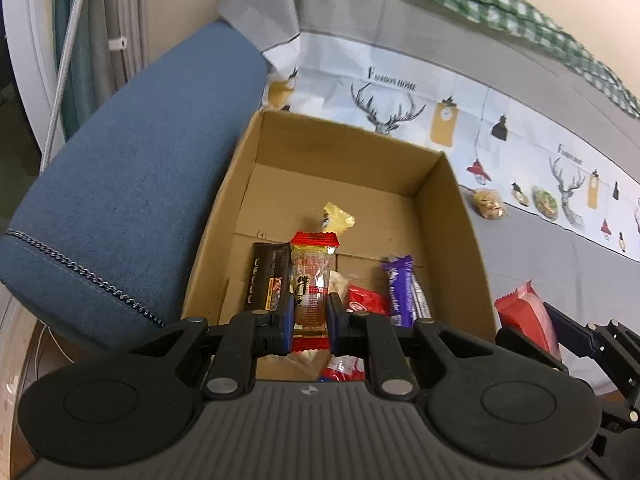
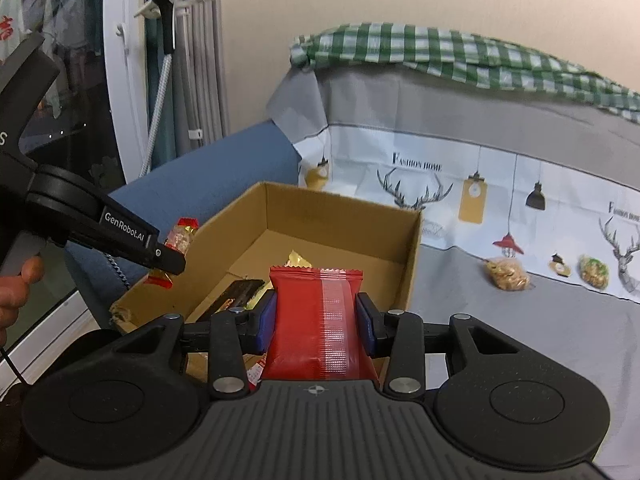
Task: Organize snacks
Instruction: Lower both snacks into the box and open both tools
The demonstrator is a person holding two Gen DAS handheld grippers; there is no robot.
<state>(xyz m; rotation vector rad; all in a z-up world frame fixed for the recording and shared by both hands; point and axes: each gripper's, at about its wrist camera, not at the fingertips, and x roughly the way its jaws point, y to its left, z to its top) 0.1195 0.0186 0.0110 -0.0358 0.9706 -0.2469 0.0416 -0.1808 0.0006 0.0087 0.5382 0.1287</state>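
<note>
An open cardboard box (image 1: 440, 208) (image 2: 408, 248) stands on a sofa and holds several snacks: a black bar (image 1: 268, 280), a purple bar (image 1: 404, 292), a red pack (image 1: 366, 300) and a yellow candy (image 1: 338, 218). My left gripper (image 1: 310, 316) is shut on a clear snack pack with red ends (image 1: 312, 280) and holds it above the box's near left edge; it also shows in the right wrist view (image 2: 176, 258). My right gripper (image 2: 316, 320) is shut on a red packet (image 2: 320, 320) above the box's near right side.
Two loose clear snack bags (image 2: 508, 274) (image 2: 594, 272) lie on the grey sofa cover right of the box. A blue armrest (image 1: 132, 184) stands left of the box. A green checked cloth (image 2: 440, 56) lies on the sofa back.
</note>
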